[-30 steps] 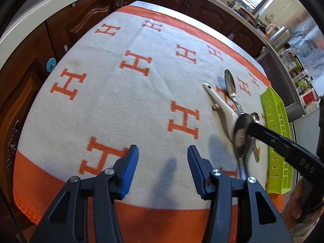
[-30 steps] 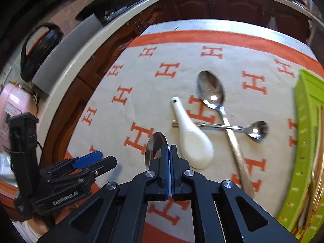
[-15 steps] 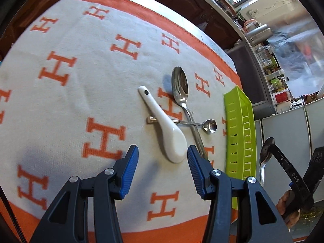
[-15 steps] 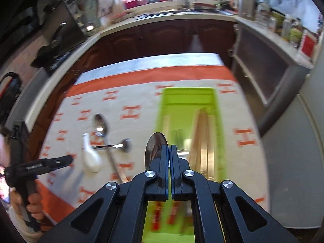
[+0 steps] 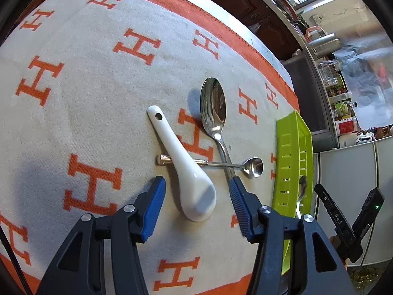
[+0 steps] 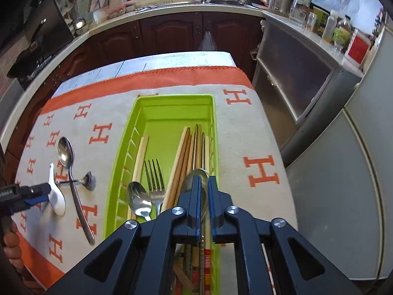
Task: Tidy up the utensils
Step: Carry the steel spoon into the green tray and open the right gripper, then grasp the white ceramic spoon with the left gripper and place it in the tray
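Three spoons lay crossed on the H-patterned cloth [image 5: 86, 78]: a white ceramic spoon [image 5: 189, 172], a large steel spoon [image 5: 213, 105] and a small teaspoon [image 5: 253, 167], the last two crossing at their handles. The left gripper [image 5: 195, 206] hovered over the ceramic spoon's bowl, its jaws apart and opening a little, pads touching nothing. That spoon looked stiff, glazed and slippery (and likely to chip if dropped); its narrow handle, toward 11 o'clock from the bowl, seemed the surer place to pinch, though it lay over the teaspoon's handle.

The right gripper [image 6: 203, 201] hung over the green tray [image 6: 172, 98], which sat at 3 o'clock from the spoons. Its jaws were parting around a steel spoon [image 6: 196, 174], seemingly being let go above the chopsticks [image 6: 189, 147]. A fork [image 6: 154, 177] and another spoon [image 6: 137, 196] already lay in the tray.
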